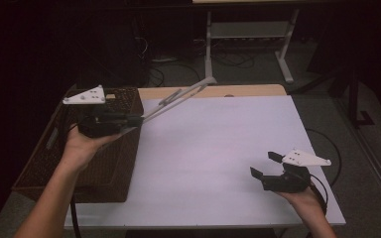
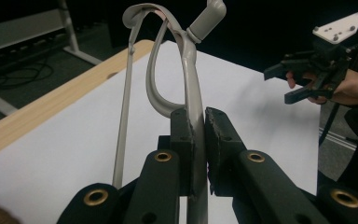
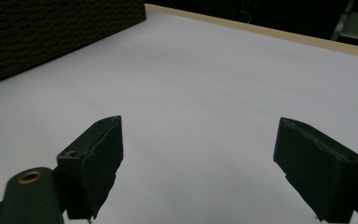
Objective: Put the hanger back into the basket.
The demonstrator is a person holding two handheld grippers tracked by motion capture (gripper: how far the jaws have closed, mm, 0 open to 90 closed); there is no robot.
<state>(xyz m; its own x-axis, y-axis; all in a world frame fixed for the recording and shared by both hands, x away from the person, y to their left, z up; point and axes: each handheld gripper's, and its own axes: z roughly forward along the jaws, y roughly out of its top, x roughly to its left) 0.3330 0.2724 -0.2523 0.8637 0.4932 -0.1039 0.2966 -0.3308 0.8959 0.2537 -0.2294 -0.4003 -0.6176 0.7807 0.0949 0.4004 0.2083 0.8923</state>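
Note:
A grey plastic clothes hanger (image 1: 178,96) sticks out from my left gripper (image 1: 139,120) and slants up and to the right over the white table top (image 1: 218,148). In the left gripper view the jaws of my left gripper (image 2: 199,121) are shut on one bar of the hanger (image 2: 189,70), whose hook end points away from me. The hand holds this gripper above a dark woven basket (image 1: 109,163). My right gripper (image 1: 264,164) rests in a hand near the table's front right corner, jaws wide apart with nothing between them, as the right gripper view (image 3: 200,140) confirms.
The woven basket (image 3: 37,32) fills the table's left side. A wooden table edge (image 1: 248,90) runs along the far side. Beyond it stand a white desk frame (image 1: 285,59) and floor cables. The right gripper (image 2: 291,84) appears far off in the left gripper view.

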